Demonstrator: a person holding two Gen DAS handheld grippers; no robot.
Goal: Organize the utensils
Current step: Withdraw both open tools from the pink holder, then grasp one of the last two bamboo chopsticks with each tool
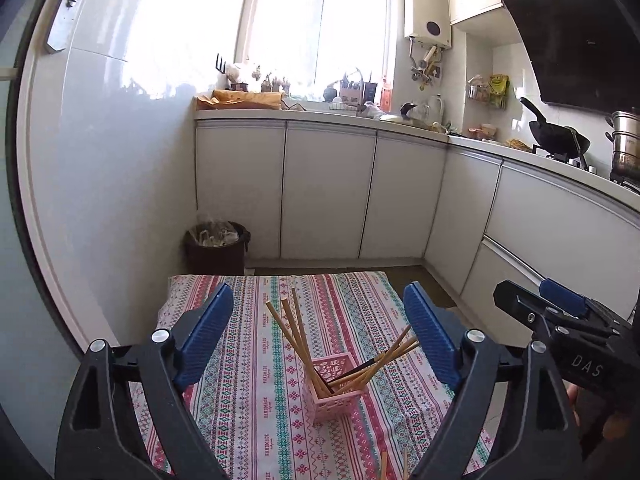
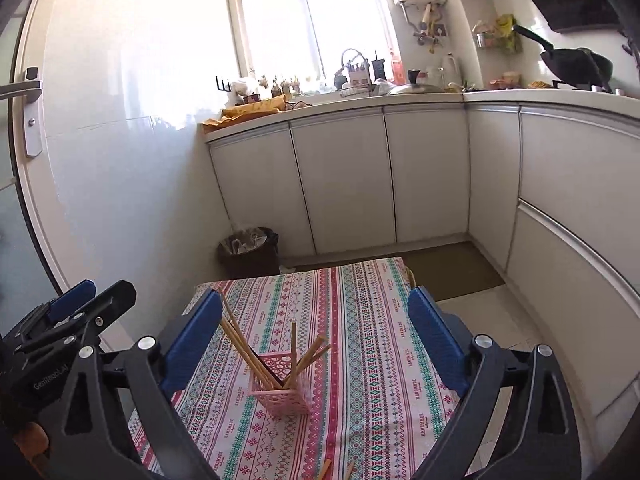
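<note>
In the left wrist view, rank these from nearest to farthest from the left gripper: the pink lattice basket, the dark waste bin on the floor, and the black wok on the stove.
1. Pink lattice basket: on the striped tablecloth, just ahead of the open left gripper.
2. Dark waste bin: on the floor beyond the table, left, by the cabinets.
3. Black wok: on the stove, far right.

Pink lattice basket (image 1: 334, 390) upright on patterned cloth (image 1: 256, 400); wooden chopsticks (image 1: 294, 330) inside, splayed outward.

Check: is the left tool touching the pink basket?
Apart. In the left wrist view the left tool stands open, its blue pads well to either side of the basket, with striped cloth visible between.
</note>
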